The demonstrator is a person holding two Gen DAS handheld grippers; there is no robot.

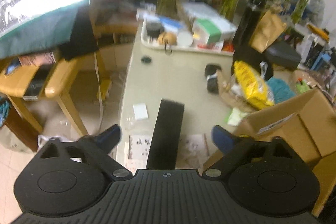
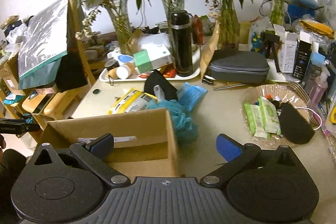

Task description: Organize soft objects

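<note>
Two hand-held grippers, left hand-held gripper (image 1: 167,135) and right hand-held gripper (image 2: 164,145), I read as released and empty. The cardboard box (image 2: 117,131) sits directly ahead of the right one, its visible interior bare. Beyond it on the worktop (image 2: 220,110) lie the teal bath sponge (image 2: 182,119) and yellow pack (image 2: 130,102); I judge sorting barely begun.

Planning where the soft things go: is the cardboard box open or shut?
Open. In the right wrist view the cardboard box has no top flaps across it, and its inner walls and floor show. No soft item is visible inside.
</note>
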